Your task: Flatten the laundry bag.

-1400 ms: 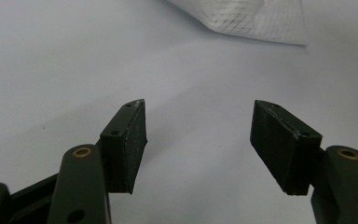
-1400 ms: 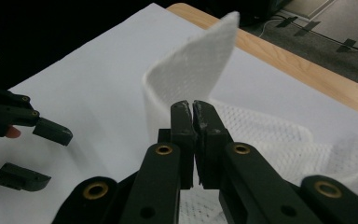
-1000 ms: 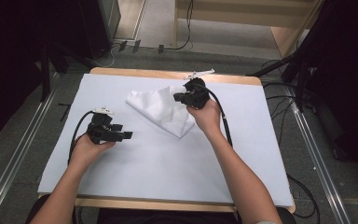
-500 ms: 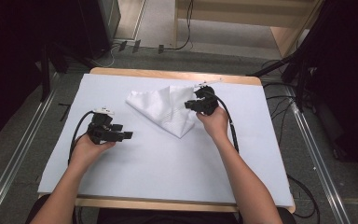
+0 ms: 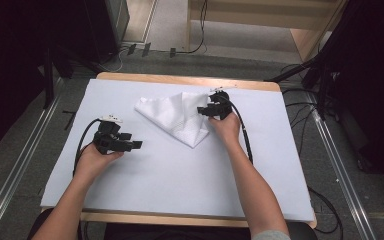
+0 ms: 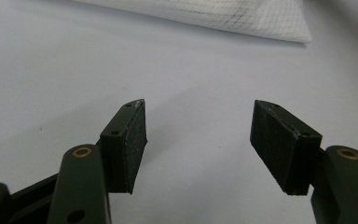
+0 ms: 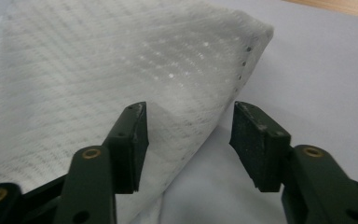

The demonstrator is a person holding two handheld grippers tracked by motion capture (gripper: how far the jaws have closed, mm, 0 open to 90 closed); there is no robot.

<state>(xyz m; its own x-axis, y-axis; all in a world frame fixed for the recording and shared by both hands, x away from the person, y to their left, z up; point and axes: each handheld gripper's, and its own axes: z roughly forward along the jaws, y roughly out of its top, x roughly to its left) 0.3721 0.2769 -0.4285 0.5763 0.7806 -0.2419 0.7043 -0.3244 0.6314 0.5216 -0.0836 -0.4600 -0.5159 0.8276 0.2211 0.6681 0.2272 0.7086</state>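
Observation:
A white mesh cloth (image 5: 172,116), folded into a rough triangle, lies on the pale table cover toward the back middle. My right gripper (image 5: 203,111) is at the cloth's right edge, open, with a raised fold of the cloth (image 7: 135,84) lying between and beyond its jaws, not pinched. My left gripper (image 5: 134,145) rests low over the cover to the left, open and holding nothing; the cloth's near edge (image 6: 242,18) lies well ahead of its jaws.
A pale sheet (image 5: 170,170) covers the wooden table, whose rim (image 5: 180,80) shows at the back. Cables (image 5: 325,200) trail on the floor to the right, and metal rails (image 5: 20,165) run along both sides.
My right gripper has moved right and slightly toward me along the cloth's right side, and the cloth's right part has been unfolded outward. The left gripper has stayed put.

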